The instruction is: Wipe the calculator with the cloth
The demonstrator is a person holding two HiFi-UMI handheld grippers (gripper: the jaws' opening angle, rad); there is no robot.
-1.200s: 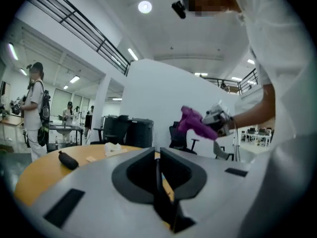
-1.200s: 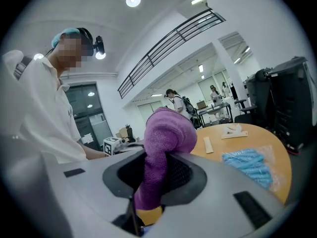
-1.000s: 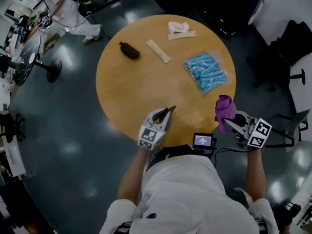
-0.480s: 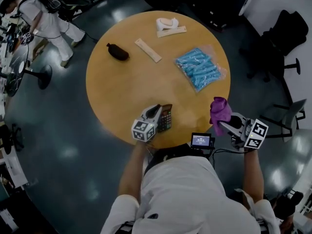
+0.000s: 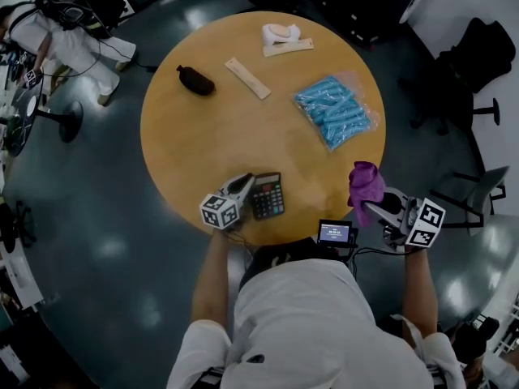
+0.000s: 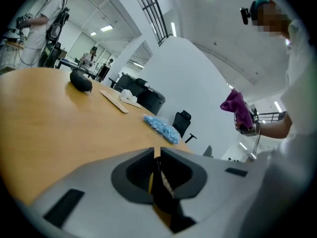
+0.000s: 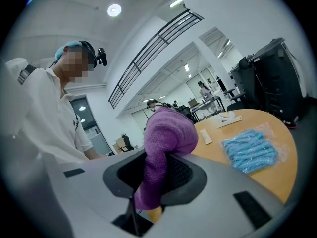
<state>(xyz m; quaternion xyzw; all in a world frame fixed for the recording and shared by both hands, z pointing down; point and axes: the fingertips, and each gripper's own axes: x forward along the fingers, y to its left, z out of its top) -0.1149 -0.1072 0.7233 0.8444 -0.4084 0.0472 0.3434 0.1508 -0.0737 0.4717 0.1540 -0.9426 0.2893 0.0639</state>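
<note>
The dark calculator (image 5: 267,195) lies flat, keys up, near the front edge of the round wooden table (image 5: 243,128). My left gripper (image 5: 241,190) is shut on its left edge; in the left gripper view the calculator (image 6: 161,182) shows as a thin dark slab pinched between the nearly closed jaws of that gripper (image 6: 158,155). My right gripper (image 5: 375,205) hangs off the table's front right, shut on the purple cloth (image 5: 366,182), which bunches up above the jaws. In the right gripper view the cloth (image 7: 166,143) fills the gap of the gripper (image 7: 157,162).
On the table lie a bag of blue packets (image 5: 336,112), a dark pouch (image 5: 195,81), a wooden strip (image 5: 247,78) and a white item (image 5: 280,36). A small screen (image 5: 336,233) sits at my chest. Office chairs (image 5: 478,51) stand right; a person (image 5: 65,35) stands far left.
My left gripper has come down and leftward with the calculator, rolling it from on edge to flat on the table. The right gripper and cloth have hardly moved.
</note>
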